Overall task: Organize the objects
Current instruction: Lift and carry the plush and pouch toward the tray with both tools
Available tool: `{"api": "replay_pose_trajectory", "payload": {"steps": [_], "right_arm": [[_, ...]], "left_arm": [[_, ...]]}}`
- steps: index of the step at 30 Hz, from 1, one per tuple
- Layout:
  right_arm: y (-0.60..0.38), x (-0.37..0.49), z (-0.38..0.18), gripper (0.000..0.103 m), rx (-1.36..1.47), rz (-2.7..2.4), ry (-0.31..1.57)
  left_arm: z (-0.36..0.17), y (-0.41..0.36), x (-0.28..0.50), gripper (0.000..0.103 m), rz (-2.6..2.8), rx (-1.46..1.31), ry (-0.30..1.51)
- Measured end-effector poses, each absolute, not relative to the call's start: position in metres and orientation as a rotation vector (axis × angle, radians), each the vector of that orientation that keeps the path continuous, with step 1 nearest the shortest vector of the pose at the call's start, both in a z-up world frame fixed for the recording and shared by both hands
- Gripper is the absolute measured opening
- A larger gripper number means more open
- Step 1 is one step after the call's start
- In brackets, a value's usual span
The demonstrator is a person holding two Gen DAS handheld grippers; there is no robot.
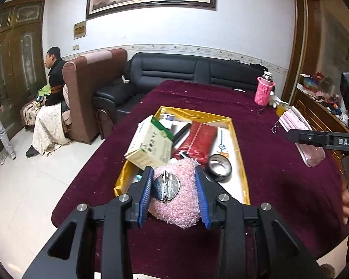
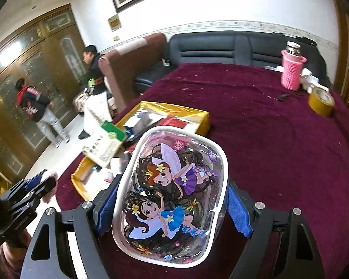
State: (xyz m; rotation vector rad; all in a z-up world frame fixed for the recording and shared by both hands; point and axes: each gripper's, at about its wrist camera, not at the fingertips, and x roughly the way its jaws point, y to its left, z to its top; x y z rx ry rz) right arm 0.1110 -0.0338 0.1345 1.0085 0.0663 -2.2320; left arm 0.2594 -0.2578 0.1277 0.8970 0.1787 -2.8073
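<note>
Two items are in hand, neither yet put away. The left gripper point(image 1: 173, 194) is clamped on a fluffy pink brooch point(image 1: 174, 197), pin back facing the camera, held just over the near edge of the gold tray point(image 1: 240, 162) on the maroon table point(image 1: 279, 186). The right gripper point(image 2: 172, 209) pinches a clear fairy-print pouch point(image 2: 172, 200), dark hair ties seemingly inside, at the tray's near right, above the cloth and not yet over the tray. Tray already holds a good load: a green-and-white box point(image 1: 149, 144) leaning at the left, a red packet point(image 1: 200, 139), a black tape ring point(image 1: 218, 167), a small blue-and-white box point(image 1: 166, 118) at the far end, plus cards or papers too jumbled to name. Left on the cloth, well apart from the tray at the far right: a bottle point(image 2: 292, 69) in a pink knit sleeve, a yellow tape roll point(image 2: 321, 102), a small dark item beside them that I cannot identify. In the left view a pink stack point(image 1: 293, 121) and a bead chain point(image 1: 275, 127) also lie at the right. Judgement: roughly past midway; brooch and pouch go in next, then the far-right stragglers, if those belong in the tray at all.
</note>
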Motion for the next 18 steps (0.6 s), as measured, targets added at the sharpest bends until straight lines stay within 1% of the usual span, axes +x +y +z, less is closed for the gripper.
{"api": "replay_pose_trajectory", "payload": {"steps": [9, 18], "right_arm": [[-0.072, 0.112, 0.13, 0.086, 1.002, -2.159, 0.09], [-0.08, 0.098, 0.125, 0.086, 1.018, -2.177, 0.075]], "left_arm": [[0.115, -0.277, 0.245, 0.034, -2.777, 0.932, 0.2], [0.103, -0.297, 0.227, 0.034, -2.779, 0.955, 0.248]]}}
